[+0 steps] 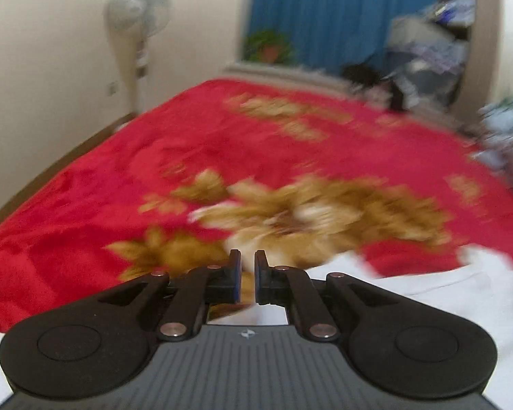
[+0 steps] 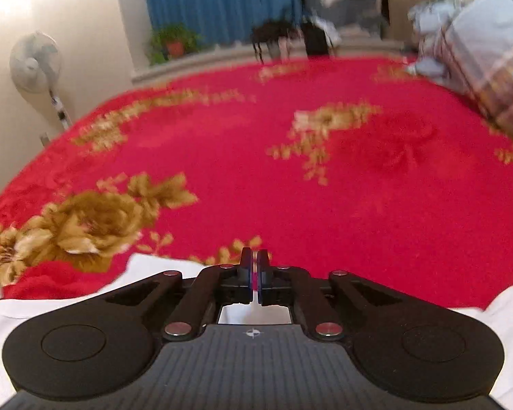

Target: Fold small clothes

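Observation:
A white garment (image 1: 410,294) lies on the red blanket with gold flowers (image 1: 119,188), spreading under and to the right of my left gripper (image 1: 248,256). Its jaws stand almost together with a thin slit; blanket shows through the slit, and I cannot tell whether cloth is pinched. In the right wrist view the white garment (image 2: 51,311) runs under my right gripper (image 2: 255,254) from left to right. That gripper is shut, with a thin strip of white cloth showing between the lower parts of its pads. The red blanket (image 2: 325,222) stretches ahead.
A standing fan (image 1: 138,10) (image 2: 34,58) is by the left wall past the bed edge. A potted plant (image 2: 174,42) sits on the sill by a blue curtain (image 2: 215,3). A pile of pale checked bedding (image 2: 478,44) lies at the far right.

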The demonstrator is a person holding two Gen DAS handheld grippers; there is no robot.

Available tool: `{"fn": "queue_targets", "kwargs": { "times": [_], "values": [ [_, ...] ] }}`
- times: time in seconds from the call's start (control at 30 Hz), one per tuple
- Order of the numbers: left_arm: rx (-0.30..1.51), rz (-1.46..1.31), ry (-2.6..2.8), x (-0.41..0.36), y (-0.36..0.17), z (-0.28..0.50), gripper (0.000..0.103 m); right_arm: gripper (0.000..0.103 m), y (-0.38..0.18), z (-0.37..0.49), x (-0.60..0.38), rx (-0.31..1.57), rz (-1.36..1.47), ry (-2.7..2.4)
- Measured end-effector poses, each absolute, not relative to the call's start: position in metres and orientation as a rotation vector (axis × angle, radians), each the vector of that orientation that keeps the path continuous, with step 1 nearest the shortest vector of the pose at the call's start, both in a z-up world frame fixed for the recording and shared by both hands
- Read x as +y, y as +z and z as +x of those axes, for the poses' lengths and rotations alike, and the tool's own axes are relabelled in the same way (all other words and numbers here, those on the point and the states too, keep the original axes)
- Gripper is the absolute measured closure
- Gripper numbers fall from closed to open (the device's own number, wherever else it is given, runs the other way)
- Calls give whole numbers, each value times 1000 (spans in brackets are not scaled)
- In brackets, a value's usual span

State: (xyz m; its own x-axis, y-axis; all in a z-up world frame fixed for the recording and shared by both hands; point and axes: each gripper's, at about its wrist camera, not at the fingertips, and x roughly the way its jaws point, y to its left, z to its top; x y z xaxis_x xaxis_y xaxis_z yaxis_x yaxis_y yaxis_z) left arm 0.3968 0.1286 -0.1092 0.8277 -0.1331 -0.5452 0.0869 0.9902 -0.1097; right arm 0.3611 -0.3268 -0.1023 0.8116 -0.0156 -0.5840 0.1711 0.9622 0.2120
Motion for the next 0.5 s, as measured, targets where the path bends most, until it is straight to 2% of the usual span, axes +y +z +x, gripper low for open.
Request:
{"fn": "queue_targets", "kwargs": {
  "times": [0.03, 0.07, 0.1, 0.13, 0.17, 0.27, 0.33, 0.37, 0.4, 0.5],
  "values": [
    [586, -96, -165, 125, -109, 392, 90, 98, -104, 360, -327, 655, 244, -69],
    [622, -117, -223, 121, -114, 391, 75, 98, -108, 360, -326, 722, 201, -58],
    [703, -127, -263, 116, -124, 393, 51, 98, -115, 360, -324, 816, 141, -64],
    [831, -105, -273, 109, -140, 398, 47, 97, -118, 355, -325, 867, 95, -81],
    [860, -24, -233, 99, -150, 394, 53, 98, -115, 344, -327, 854, 67, -108],
    [755, 140, -225, 72, -131, 373, 52, 97, -89, 300, -338, 795, 101, -154],
    [673, 127, -238, 65, -108, 357, 52, 97, -65, 261, -341, 741, 128, -132],
    [648, 107, -236, 62, -96, 349, 52, 92, -55, 242, -342, 713, 130, -123],
    [633, 86, -237, 59, -84, 340, 52, 83, -45, 223, -342, 685, 130, -113],
    [586, 59, -249, 52, -53, 305, 50, 77, -15, 160, -342, 621, 127, -84]
  ]
}}
